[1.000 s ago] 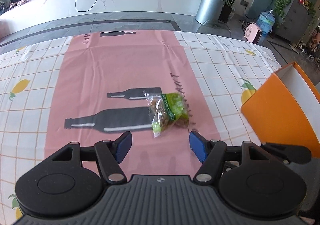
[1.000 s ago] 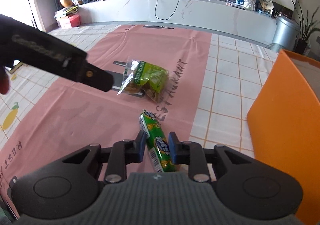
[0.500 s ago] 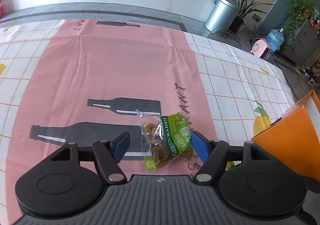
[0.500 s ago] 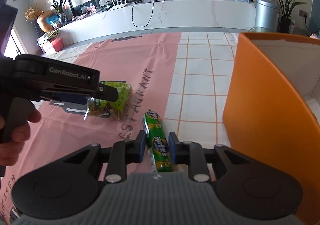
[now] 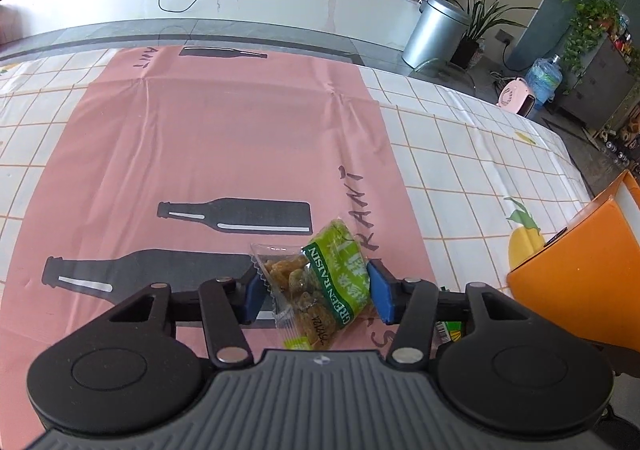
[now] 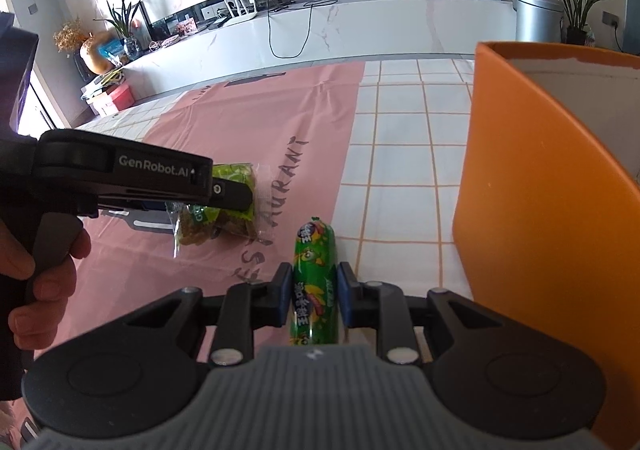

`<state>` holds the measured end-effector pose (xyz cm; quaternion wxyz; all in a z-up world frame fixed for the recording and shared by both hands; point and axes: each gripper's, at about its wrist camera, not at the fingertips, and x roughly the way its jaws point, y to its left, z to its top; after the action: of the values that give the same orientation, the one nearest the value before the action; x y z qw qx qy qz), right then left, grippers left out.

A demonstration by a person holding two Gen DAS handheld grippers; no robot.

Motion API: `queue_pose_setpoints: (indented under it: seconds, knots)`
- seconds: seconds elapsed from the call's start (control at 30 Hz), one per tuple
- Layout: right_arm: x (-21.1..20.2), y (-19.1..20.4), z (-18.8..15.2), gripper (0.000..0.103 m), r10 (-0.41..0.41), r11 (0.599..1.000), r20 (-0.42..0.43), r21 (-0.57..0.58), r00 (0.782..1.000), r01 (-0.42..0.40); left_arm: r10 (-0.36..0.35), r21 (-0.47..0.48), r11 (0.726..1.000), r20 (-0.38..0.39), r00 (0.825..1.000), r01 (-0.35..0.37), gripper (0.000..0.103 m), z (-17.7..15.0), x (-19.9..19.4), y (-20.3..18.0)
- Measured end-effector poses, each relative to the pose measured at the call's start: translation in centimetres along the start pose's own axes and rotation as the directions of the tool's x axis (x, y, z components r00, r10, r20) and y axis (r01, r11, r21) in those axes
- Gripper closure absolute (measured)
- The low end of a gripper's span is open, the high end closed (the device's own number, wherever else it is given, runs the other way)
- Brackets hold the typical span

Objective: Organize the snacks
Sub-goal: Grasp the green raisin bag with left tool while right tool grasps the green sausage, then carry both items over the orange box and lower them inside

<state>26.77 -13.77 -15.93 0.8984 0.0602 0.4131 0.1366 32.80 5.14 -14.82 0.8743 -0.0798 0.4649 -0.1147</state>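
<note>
A green raisin bag (image 5: 320, 286) with a clear window lies on the pink tablecloth strip (image 5: 200, 154). My left gripper (image 5: 316, 292) straddles it, its jaws closing, and both blue pads touch the bag's sides, which bulge upward. In the right wrist view the same bag (image 6: 224, 222) shows partly under the left gripper's fingers (image 6: 228, 194), held by a person's hand (image 6: 36, 270). My right gripper (image 6: 314, 290) is shut on a green wrapped snack stick (image 6: 314, 250), held just above the cloth, left of the orange box (image 6: 540, 210).
The open orange box (image 5: 580, 282) with a white inside stands at the table's right. A checked cloth with lemon prints (image 5: 480, 170) covers the table. Beyond the far edge are a floor, a white counter and a metal bin (image 5: 436, 30).
The left gripper came down over the raisin bag and its jaws narrowed onto it, so the bag buckled. The right gripper, still gripping the stick, shifted and rolled closer to the orange box.
</note>
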Motion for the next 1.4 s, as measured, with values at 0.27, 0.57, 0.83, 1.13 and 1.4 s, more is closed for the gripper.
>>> queue_pose_setpoints:
  seconds: [0.27,0.57,0.83,1.13,1.4]
  knots:
    - [-0.3,0.5,-0.3,0.083,-0.016,1.000,0.016,-0.022,1.000,0.016,0.046,-0.009,0.999,-0.018,0.999,-0.046,0.050,-0.1,-0.5,-0.4]
    - [-3.0,1.1,-0.6,0.084,0.024,0.999,-0.009,0.023,1.000,-0.024,0.052,0.052,0.997,-0.002,0.999,-0.051,0.057,-0.8,-5.5,-2.3]
    - [-8.4,1.8,-0.9,0.084,0.035,0.999,0.020,0.033,0.999,-0.036,0.034,0.084,0.996,0.038,0.999,-0.037,0.056,-1.9,-11.3,-4.9]
    - [-17.4,1.4,-1.5,0.084,0.035,0.999,0.108,0.000,0.993,-0.036,-0.043,0.115,0.993,0.105,0.994,0.031,0.056,-4.3,-17.8,-9.0]
    - [-24.7,-2.5,-2.2,0.084,0.002,1.000,0.138,0.007,0.990,-0.003,-0.147,0.200,0.972,0.113,0.983,0.123,0.056,-4.9,-19.9,-14.2]
